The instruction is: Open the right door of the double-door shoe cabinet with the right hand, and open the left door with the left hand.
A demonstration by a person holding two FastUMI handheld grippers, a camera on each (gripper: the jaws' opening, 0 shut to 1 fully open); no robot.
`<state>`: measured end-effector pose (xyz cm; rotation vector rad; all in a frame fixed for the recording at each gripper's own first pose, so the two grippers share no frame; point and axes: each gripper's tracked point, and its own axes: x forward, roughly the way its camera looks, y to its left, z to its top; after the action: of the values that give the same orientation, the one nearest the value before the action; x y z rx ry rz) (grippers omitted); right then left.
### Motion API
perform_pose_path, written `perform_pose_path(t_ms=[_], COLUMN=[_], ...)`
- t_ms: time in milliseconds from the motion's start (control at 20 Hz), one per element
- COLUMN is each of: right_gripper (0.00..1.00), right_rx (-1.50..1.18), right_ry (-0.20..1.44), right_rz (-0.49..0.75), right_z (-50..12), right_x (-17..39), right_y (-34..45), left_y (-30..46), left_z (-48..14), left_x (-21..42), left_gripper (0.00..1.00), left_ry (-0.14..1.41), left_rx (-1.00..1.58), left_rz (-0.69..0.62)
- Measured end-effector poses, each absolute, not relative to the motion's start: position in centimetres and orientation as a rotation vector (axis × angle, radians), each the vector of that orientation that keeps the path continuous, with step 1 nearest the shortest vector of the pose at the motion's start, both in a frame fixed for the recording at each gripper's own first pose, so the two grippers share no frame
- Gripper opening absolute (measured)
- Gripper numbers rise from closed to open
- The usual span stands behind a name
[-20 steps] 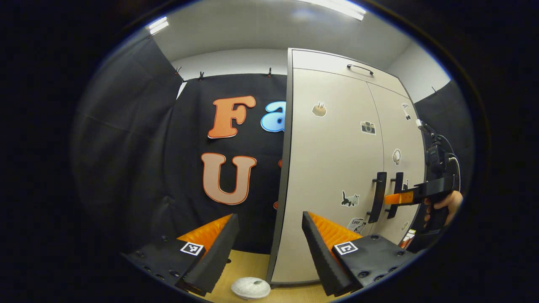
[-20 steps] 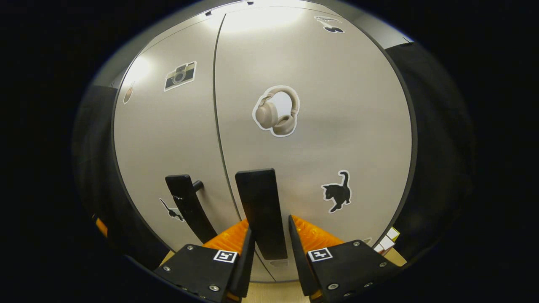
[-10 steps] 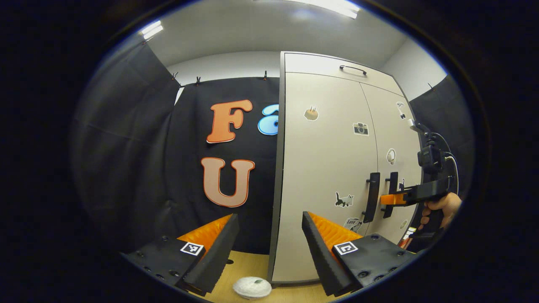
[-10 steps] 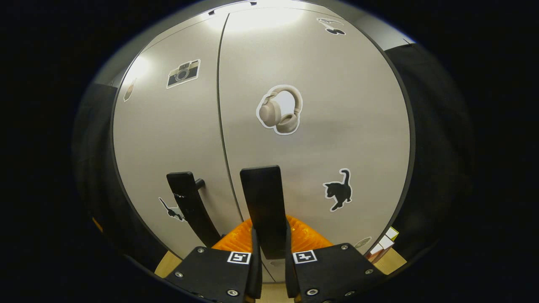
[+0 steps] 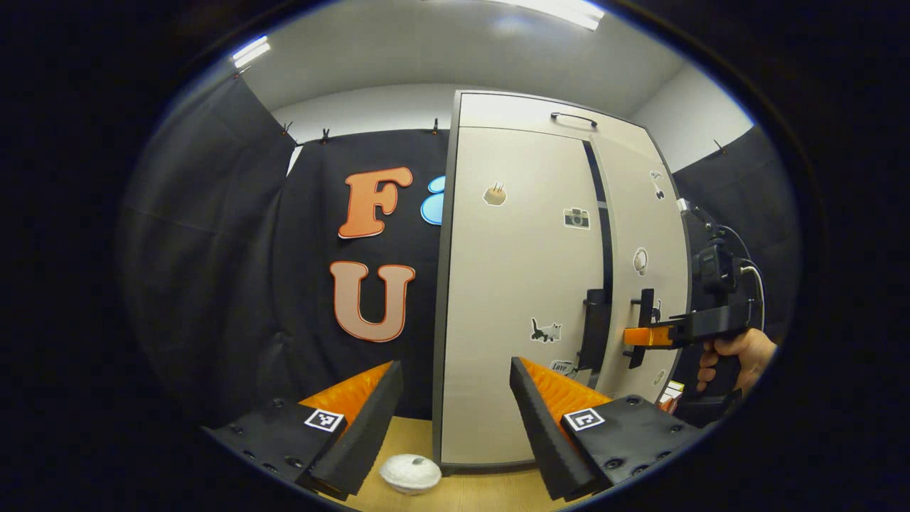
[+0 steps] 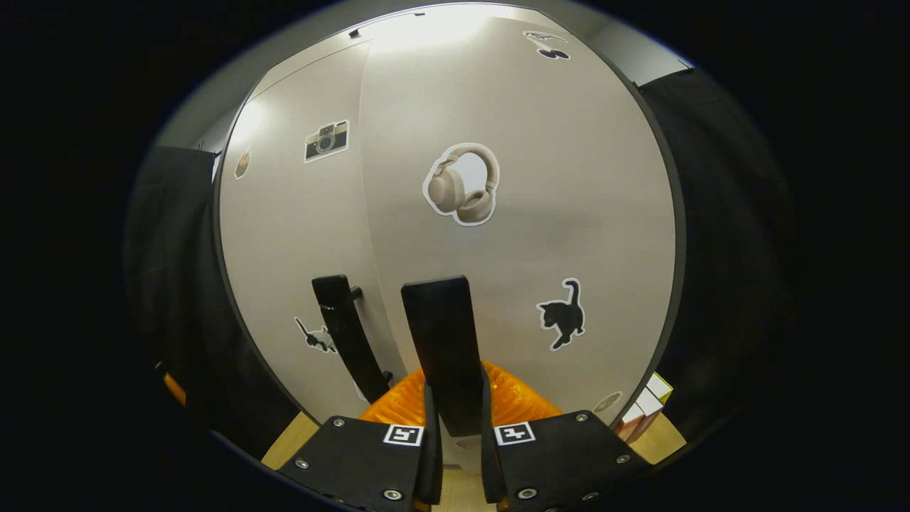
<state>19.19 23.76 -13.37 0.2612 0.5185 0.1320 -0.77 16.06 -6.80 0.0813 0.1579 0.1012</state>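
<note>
Both of my claws are up in front of the shoe cabinet [image 5: 526,299]. My right claw [image 6: 455,441] is squeezed tight on the right door handle [image 6: 444,352], a flat black bar that stands up between its two fingers. Both fingers press on it, low down on the bar. In the left gripper view I see my right claw [image 5: 640,336] from the side, with my hand [image 5: 732,355] around its grip.

My right door [image 6: 519,213] is pulled out a little. A dark gap [image 5: 601,227] runs down between it and the left door [image 5: 519,284]. The right door has a headphones sticker [image 6: 461,185] and a black cat sticker [image 6: 561,315] on it.

My left claw [image 5: 455,405] is spread wide and holds nothing. It hangs near the left edge of the cabinet, well apart from the left door handle [image 5: 593,328]. The left door is shut flat. It has a camera sticker [image 5: 576,217] and a cat sticker [image 5: 545,330].

A small white round thing [image 5: 410,473] lies on the wooden floor [image 5: 469,494], just beside the cabinet's bottom corner. Some little boxes [image 6: 643,405] sit by the cabinet's right side.
</note>
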Motion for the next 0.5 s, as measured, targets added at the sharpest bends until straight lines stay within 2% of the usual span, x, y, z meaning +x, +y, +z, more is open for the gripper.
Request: perform_pose_path(t_ms=[200,500], right_gripper=[0.22,0.22], right_rx=[0.249,0.256], right_ry=[0.511,0.509], right_rz=[0.166,0.192], right_z=[-12.9,-12.4], right_x=[18.0,16.2], right_y=[23.2,22.2], left_y=[14.3,11.6], left_z=[-6.1,-4.8], left_x=[-1.5,-2.3], left_gripper=[0.95,0.96], left_ry=[0.145,0.126], left_rx=[0.089,0.110], left_rz=[0.107,0.094])
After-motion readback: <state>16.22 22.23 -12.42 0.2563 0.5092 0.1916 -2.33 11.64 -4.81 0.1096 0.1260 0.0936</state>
